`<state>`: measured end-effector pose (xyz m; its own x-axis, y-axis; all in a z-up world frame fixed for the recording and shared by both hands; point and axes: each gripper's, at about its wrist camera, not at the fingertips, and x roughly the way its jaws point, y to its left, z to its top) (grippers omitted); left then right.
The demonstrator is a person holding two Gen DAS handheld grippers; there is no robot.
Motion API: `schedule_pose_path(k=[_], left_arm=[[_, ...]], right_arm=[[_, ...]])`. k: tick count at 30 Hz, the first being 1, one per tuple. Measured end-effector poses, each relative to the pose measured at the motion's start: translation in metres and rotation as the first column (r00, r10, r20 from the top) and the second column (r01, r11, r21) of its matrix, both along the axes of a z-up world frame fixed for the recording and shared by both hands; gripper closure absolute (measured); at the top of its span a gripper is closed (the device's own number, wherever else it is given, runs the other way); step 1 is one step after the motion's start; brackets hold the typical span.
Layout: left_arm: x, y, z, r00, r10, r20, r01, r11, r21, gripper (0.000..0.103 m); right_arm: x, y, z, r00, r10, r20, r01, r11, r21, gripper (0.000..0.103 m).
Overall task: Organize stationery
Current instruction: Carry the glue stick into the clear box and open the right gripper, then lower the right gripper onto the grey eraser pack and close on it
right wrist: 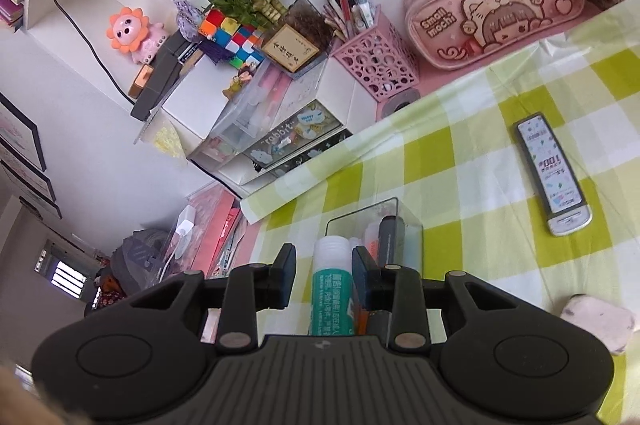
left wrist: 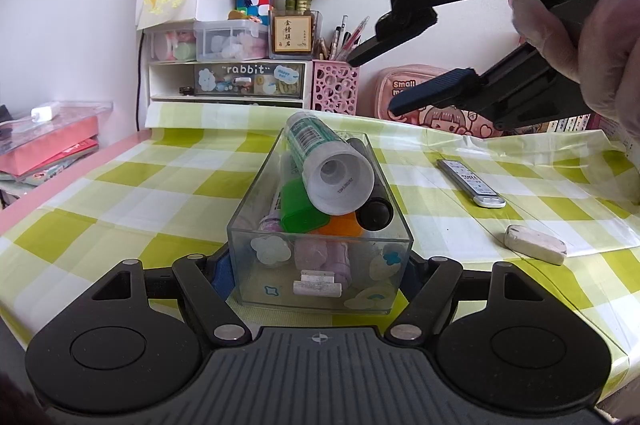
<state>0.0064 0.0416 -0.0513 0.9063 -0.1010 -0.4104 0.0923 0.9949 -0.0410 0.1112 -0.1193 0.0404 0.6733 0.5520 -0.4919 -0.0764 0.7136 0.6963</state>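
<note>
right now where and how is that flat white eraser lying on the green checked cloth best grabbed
Grip the flat white eraser across its two long sides, at mid-length, coming straight down from above. It lies flat on the green checked cloth with bare cloth all round, apart from the clear plastic box, so its thin edge gives little purchase from the side. Its rounded ends would likely slip.

The worktop (left wrist: 132,185) is covered in a lime-green and white check. A clear box (left wrist: 320,249) is dotted with pale cloud and blue star stickers. The glue stick (left wrist: 320,161) is banded in teal and white; beside it a black marker (left wrist: 374,213), a green piece (left wrist: 298,209) and an orange one (left wrist: 342,227) are seen. The eraser (left wrist: 535,244) is smudged white. The pen holder (left wrist: 335,90) and pencil case (right wrist: 496,1) are pink.
</note>
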Motion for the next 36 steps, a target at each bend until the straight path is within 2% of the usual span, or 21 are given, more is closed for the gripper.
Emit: schedule_pose_path(k=[3, 6, 11, 15, 18, 22, 25, 29, 30, 31, 33, 36], left_arm=[[0.000, 0.000, 0.000, 1.000, 0.002, 0.000, -0.002, 1.000, 0.000, 0.029], [0.001, 0.000, 0.000, 1.000, 0.002, 0.001, -0.002, 1.000, 0.000, 0.029], [0.001, 0.002, -0.001, 1.000, -0.005, 0.003, 0.005, 1.000, -0.003, 0.029], [0.000, 0.001, 0.000, 1.000, 0.000, 0.000, 0.000, 1.000, -0.004, 0.029], [0.000, 0.000, 0.000, 1.000, 0.004, 0.000, -0.004, 1.000, -0.002, 0.029], [0.000, 0.000, 0.000, 1.000, 0.004, 0.001, -0.004, 1.000, -0.001, 0.029], [0.000, 0.000, -0.001, 1.000, 0.002, 0.003, -0.002, 1.000, -0.001, 0.029], [0.000, 0.001, -0.001, 1.000, -0.001, 0.004, 0.001, 1.000, -0.001, 0.029], [0.000, 0.001, -0.001, 1.000, 0.000, 0.004, 0.000, 1.000, -0.001, 0.029], [0.000, 0.001, -0.001, 1.000, 0.000, 0.004, 0.000, 1.000, -0.002, 0.029], [0.000, 0.001, -0.001, 1.000, -0.001, 0.004, 0.001, 1.000, -0.001, 0.029], [0.000, 0.001, -0.001, 1.000, 0.000, 0.004, 0.000, 1.000, -0.001, 0.029]], right_arm=[[-0.008, -0.011, 0.003, 0.999, -0.015, 0.047, 0.018, 0.998, -0.059, 0.063], [-0.018, -0.023, 0.004, 0.994, -0.046, 0.098, 0.062, 0.983, -0.170, 0.056], [-0.039, -0.037, -0.008, 0.986, -0.075, 0.148, 0.127, 0.916, -0.381, 0.044], [-0.037, -0.049, -0.024, 0.990, -0.088, 0.112, 0.126, 0.907, -0.402, 0.043], [-0.031, -0.047, -0.030, 0.989, -0.077, 0.125, 0.124, 0.897, -0.424, 0.042], [-0.011, -0.030, -0.036, 0.984, -0.051, 0.168, 0.132, 0.846, -0.517, 0.043], [0.001, -0.026, -0.045, 0.988, -0.046, 0.151, 0.122, 0.829, -0.545, 0.043], [0.014, -0.025, -0.058, 0.988, -0.089, 0.127, 0.148, 0.786, -0.601, 0.043], [0.016, -0.025, -0.060, 0.987, -0.098, 0.130, 0.157, 0.782, -0.603, 0.046], [0.015, -0.025, -0.061, 0.984, -0.101, 0.144, 0.169, 0.775, -0.609, 0.056], [0.015, -0.024, -0.062, 0.983, -0.100, 0.153, 0.175, 0.757, -0.629, 0.067], [0.012, -0.025, -0.060, 0.984, -0.099, 0.148, 0.171, 0.766, -0.620, 0.067]])
